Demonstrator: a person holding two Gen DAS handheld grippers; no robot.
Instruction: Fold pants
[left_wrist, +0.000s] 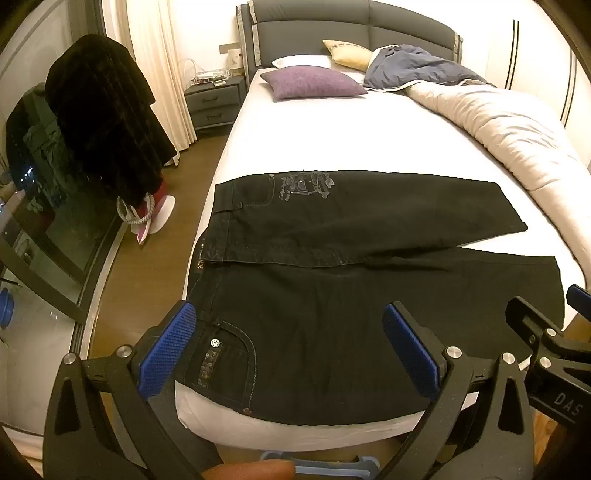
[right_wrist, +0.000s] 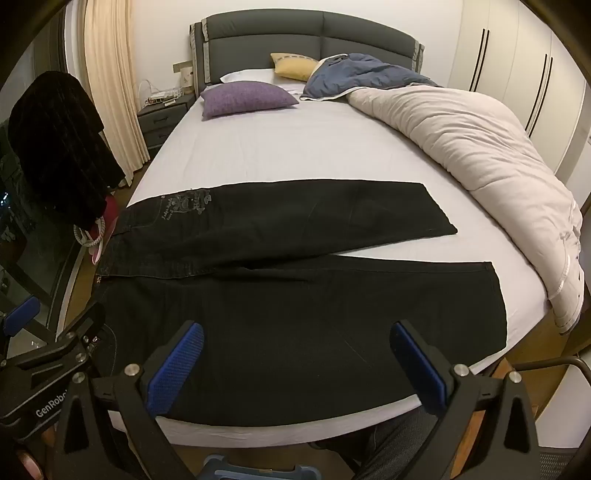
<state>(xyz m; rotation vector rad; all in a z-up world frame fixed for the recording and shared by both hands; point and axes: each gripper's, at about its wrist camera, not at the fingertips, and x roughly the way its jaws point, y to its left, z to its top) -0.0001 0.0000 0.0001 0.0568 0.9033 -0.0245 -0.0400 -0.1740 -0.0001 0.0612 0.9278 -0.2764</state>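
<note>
Your pants lie flat across the foot of the bed, waistband toward the left edge, legs spread apart toward the right. Both tongs hover at the near edge with fingers wide apart, holding nothing: the left tongs over the near hip pocket, the right tongs over the near leg. You look to be at the first fold. Next, pinch the near leg's edge at both points and carry it over onto the far leg.

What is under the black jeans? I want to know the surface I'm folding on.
The black jeans lie flat on the bed's white sheet, which shows all around them and between the legs. The sheet directly beneath the denim is covered, so nothing there can be seen.
</note>
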